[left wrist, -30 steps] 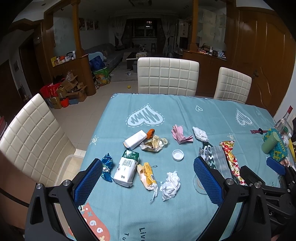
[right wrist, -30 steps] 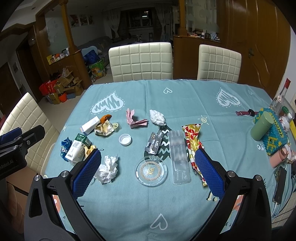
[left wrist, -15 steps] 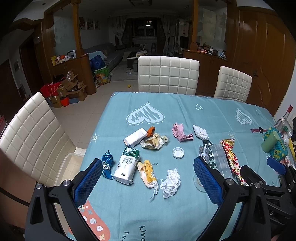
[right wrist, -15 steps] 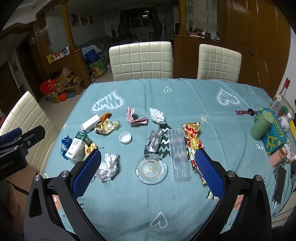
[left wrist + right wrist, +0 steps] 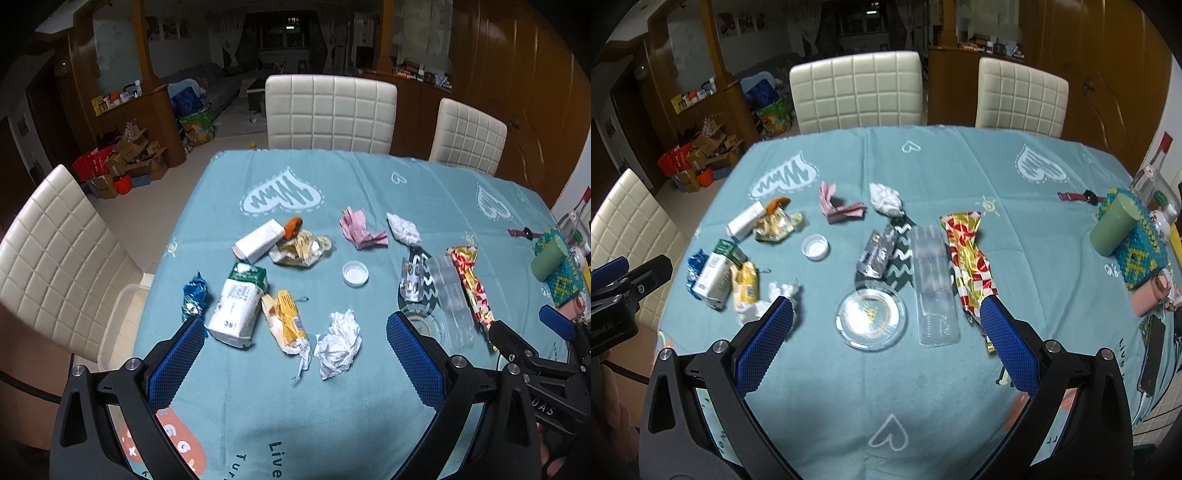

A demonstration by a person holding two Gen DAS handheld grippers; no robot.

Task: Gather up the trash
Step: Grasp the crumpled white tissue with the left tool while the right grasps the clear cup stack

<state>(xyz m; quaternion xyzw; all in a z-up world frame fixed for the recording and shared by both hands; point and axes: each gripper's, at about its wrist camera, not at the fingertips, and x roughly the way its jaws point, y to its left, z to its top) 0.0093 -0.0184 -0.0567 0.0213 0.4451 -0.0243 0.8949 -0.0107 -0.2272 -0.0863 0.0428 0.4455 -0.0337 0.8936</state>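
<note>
Trash lies scattered on a teal tablecloth (image 5: 332, 424). My left gripper (image 5: 295, 354) hovers open over a crumpled white tissue (image 5: 340, 345), a yellow wrapper (image 5: 286, 325) and a white milk carton (image 5: 238, 308). A blue foil wrapper (image 5: 194, 295) sits left of the carton. My right gripper (image 5: 886, 339) hangs open above a round clear lid (image 5: 871, 318) and a clear plastic tray (image 5: 932, 282). A red-gold wrapper (image 5: 969, 258), a silver wrapper (image 5: 877, 251), a white cap (image 5: 815, 246), pink paper (image 5: 836, 208) and another tissue (image 5: 884, 199) lie farther out.
Cream padded chairs (image 5: 330, 110) stand at the far side and at the left (image 5: 55, 258). A green cup (image 5: 1113, 230), a beaded box (image 5: 1141, 258) and a phone (image 5: 1152, 363) crowd the right edge. A clear bin (image 5: 118, 325) sits on the floor at the left.
Both grippers have drifted slightly toward the table and the trash; the view has shifted a little. Nothing was picked up and both stay open.
</note>
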